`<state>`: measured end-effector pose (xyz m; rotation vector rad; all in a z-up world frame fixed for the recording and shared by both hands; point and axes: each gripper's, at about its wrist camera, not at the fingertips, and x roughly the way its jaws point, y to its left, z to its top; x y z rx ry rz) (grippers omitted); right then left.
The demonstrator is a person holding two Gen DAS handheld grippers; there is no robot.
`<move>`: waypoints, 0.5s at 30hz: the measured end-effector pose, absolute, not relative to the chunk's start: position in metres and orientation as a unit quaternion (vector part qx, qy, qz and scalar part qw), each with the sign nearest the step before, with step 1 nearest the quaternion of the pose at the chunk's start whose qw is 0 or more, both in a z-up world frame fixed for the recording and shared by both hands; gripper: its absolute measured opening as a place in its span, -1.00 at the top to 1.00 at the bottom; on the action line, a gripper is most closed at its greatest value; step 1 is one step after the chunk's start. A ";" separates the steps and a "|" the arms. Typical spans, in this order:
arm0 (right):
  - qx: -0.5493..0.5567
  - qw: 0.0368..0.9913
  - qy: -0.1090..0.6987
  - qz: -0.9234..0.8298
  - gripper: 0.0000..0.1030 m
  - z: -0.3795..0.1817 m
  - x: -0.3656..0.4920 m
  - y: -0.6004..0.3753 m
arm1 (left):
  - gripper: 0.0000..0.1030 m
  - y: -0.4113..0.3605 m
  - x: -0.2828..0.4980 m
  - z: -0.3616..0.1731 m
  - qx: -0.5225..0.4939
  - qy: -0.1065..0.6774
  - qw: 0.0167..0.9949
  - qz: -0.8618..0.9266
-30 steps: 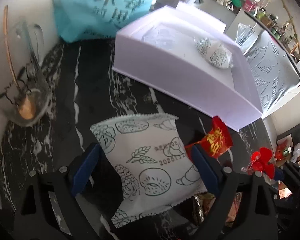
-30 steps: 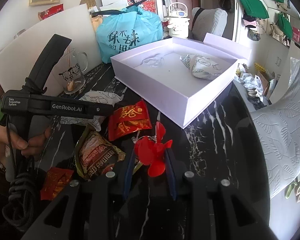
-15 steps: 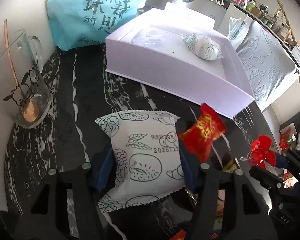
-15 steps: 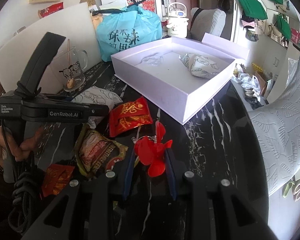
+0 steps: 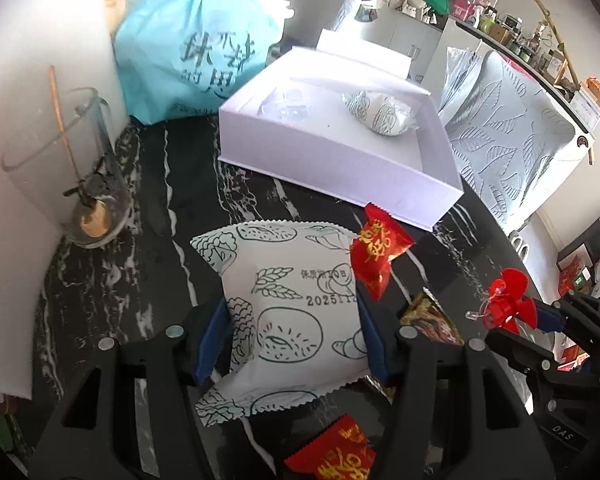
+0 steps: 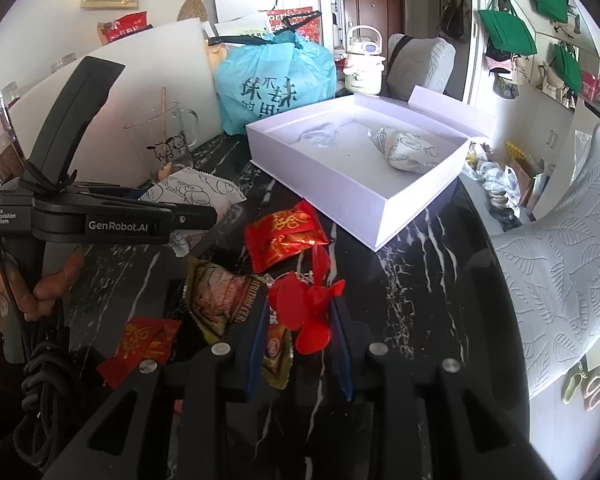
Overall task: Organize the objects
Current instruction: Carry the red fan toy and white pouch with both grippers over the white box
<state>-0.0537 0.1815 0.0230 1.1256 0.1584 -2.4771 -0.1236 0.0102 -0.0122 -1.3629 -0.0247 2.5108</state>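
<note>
Your left gripper (image 5: pixel 292 336) has just closed on the white packet (image 5: pixel 288 312); its pads now pinch both sides and the packet has come up off the table (image 5: pixel 180 184). Your right gripper (image 6: pixel 300 320) stays clamped narrow on the red flower (image 6: pixel 306 312), also raised. Both loads look ready to carry to the box (image 5: pixel 340 168), where one packet (image 5: pixel 384 114) already lies
</note>
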 end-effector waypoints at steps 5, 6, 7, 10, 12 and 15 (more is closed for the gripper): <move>0.394 0.209 0.060 -0.893 0.41 0.031 -0.049 0.180 | -0.11 0.008 -0.111 0.002 -0.457 0.000 0.141 0.878; 0.391 0.209 0.060 -0.894 0.41 0.034 -0.048 0.179 | -0.11 0.007 -0.109 0.005 -0.455 0.001 0.141 0.879; 0.389 0.210 0.062 -0.895 0.41 0.036 -0.048 0.179 | -0.11 0.007 -0.107 0.008 -0.453 0.003 0.140 0.881; 0.383 0.207 0.069 -0.898 0.41 0.042 -0.047 0.177 | -0.11 0.007 -0.104 0.013 -0.448 0.008 0.138 0.883; 0.378 0.206 0.072 -0.900 0.41 0.047 -0.047 0.177 | -0.11 0.009 -0.102 0.017 -0.444 0.014 0.139 0.885; 0.370 0.206 0.073 -0.903 0.41 0.055 -0.049 0.178 | -0.11 0.013 -0.100 0.022 -0.437 0.020 0.145 0.888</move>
